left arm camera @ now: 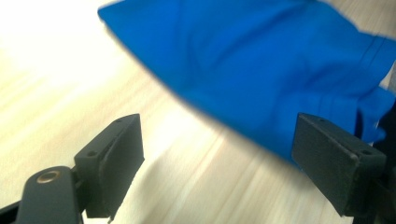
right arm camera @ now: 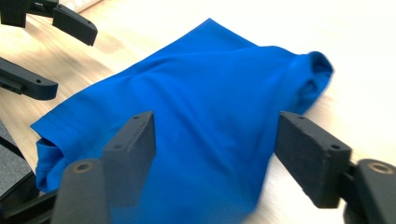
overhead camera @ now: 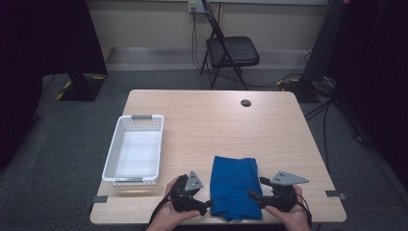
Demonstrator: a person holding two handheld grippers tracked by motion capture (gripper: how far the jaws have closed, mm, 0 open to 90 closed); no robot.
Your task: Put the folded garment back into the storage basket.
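Folded blue cloth (overhead camera: 234,186) lying flat at the table's (overhead camera: 211,115) near edge, left gripper (overhead camera: 206,206) and right gripper (overhead camera: 252,195) flanking it, both with jaws spread apart, clamping nothing, white basket (overhead camera: 111,153) off to the left

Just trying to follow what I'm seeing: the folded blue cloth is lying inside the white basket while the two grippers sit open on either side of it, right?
Not quite. The folded blue cloth lies on the bare table, to the right of the white basket, which the high view shows with nothing in it. The rest holds: the left gripper and right gripper sit open on either side of the cloth.
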